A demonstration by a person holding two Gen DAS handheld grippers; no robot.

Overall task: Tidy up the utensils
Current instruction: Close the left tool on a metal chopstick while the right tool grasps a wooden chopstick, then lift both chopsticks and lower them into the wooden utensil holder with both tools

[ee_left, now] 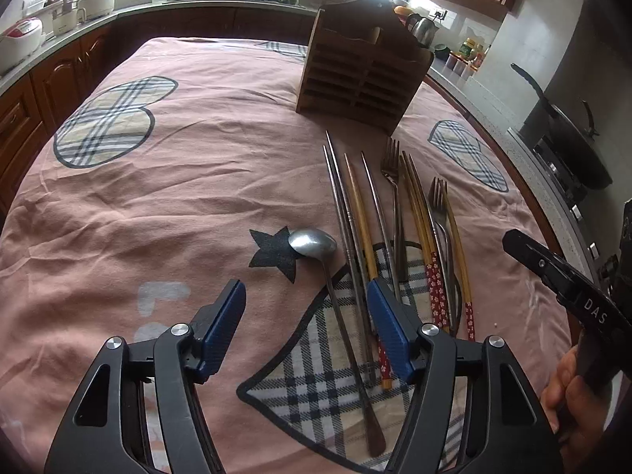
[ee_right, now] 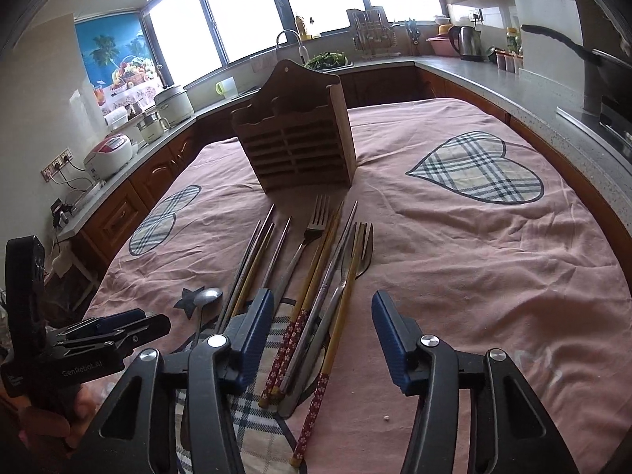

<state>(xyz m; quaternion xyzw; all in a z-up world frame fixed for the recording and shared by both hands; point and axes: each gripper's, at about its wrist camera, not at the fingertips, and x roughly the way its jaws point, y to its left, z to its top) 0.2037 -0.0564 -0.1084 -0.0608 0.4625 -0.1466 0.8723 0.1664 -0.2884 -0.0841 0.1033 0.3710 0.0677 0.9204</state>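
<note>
The left gripper (ee_left: pixel 306 300) stands wide apart, empty, its blue pads on either side of the long handle of a silver metal spoon (ee_left: pixel 312 241) lying on the desk's pink cloth with plaid hearts (ee_left: pixel 158 197). The spoon's bowl overlaps a black star patch (ee_left: pixel 272 254). Just right of the spoon lie the other utensils in a loose row, tips pointing away: grey metal chopsticks (ee_left: pixel 339 189), yellow wooden chopsticks with red flowered ends (ee_left: pixel 418 213), and 2 silver forks (ee_left: pixel 391 158), some crossing one another.

The right gripper (ee_right: pixel 322 324) is also spread wide and holds nothing, hovering above the handle ends of the same row; in its view the red flowered chopstick ends (ee_right: pixel 288 339) sit between its fingers. The left gripper shows at the lower left of this view (ee_right: pixel 118 326).

A brown wooden slatted utensil holder (ee_left: pixel 357 79) stands upright on the cloth beyond the utensil tips, apart from them.
</note>
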